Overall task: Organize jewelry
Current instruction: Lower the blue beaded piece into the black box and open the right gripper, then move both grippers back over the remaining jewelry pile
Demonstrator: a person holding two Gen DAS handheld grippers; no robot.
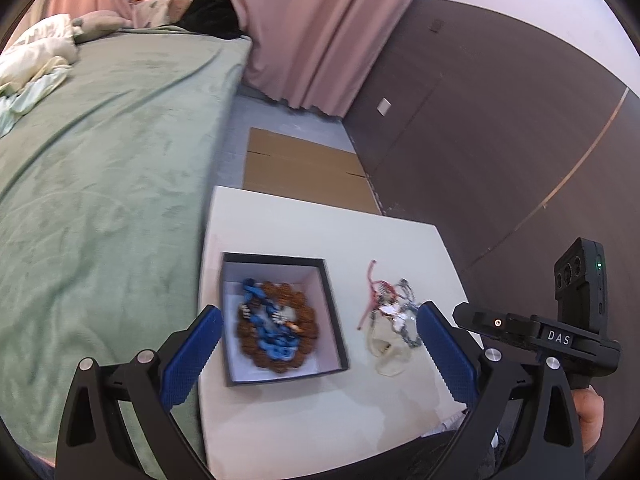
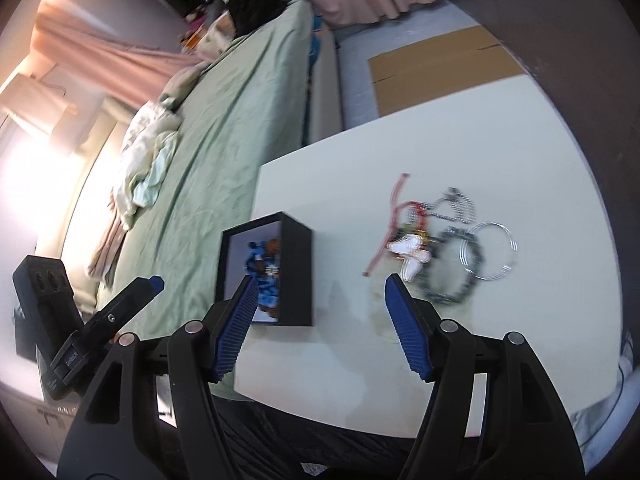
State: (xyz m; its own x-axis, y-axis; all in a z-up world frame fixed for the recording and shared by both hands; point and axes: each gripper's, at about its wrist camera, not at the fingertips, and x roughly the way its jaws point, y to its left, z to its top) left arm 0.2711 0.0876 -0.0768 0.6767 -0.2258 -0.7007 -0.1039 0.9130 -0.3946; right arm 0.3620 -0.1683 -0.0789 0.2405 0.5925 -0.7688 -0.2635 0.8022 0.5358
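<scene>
A black box point(image 1: 334, 312) with a white inside stands on the white table point(image 1: 320, 228). In it lie a brown bead bracelet point(image 1: 308, 320) and blue beads point(image 1: 276, 344). To its right is a loose jewelry pile point(image 1: 390, 306) of red cord, chains and a white piece on a clear pouch. My left gripper point(image 1: 320, 312) hangs open and empty above the box's near side. In the right wrist view my right gripper point(image 2: 320, 280) is open and empty, between the box point(image 2: 296, 272) and the pile point(image 2: 436, 248), which has silver hoops point(image 2: 490, 250).
A bed with a green blanket point(image 1: 100, 180) runs along the table's left side. Flat cardboard point(image 1: 304, 168) lies on the floor beyond the table. Pink curtains point(image 1: 312, 28) and a dark wall panel point(image 1: 500, 140) stand behind. The right gripper's body point(image 1: 536, 332) shows at the left wrist view's right edge.
</scene>
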